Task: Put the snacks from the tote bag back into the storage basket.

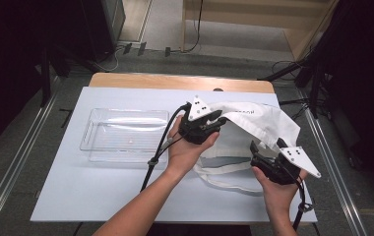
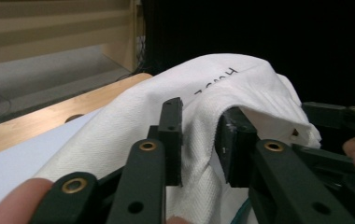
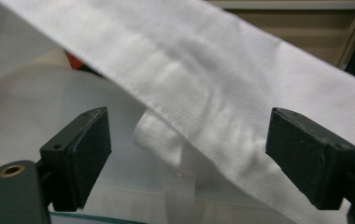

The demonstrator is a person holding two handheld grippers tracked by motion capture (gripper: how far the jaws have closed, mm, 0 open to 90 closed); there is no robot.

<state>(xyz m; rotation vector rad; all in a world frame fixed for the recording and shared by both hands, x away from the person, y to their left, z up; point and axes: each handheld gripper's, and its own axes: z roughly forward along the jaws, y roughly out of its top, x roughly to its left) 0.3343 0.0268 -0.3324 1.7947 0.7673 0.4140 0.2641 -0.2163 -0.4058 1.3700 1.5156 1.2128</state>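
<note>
Currently, white bag pinched in left tool (right tool beneath)

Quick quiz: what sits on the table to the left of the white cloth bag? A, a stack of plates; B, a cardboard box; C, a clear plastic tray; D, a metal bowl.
C: a clear plastic tray lies empty on the table left of the white cloth bag.

I am wearing no sleeves; my two black plastic two-jaw grippers, left and right, are carrying grey triangular screw-dotted plates, brass-ringed pivots and black cables trailing toward six o'clock.
</note>
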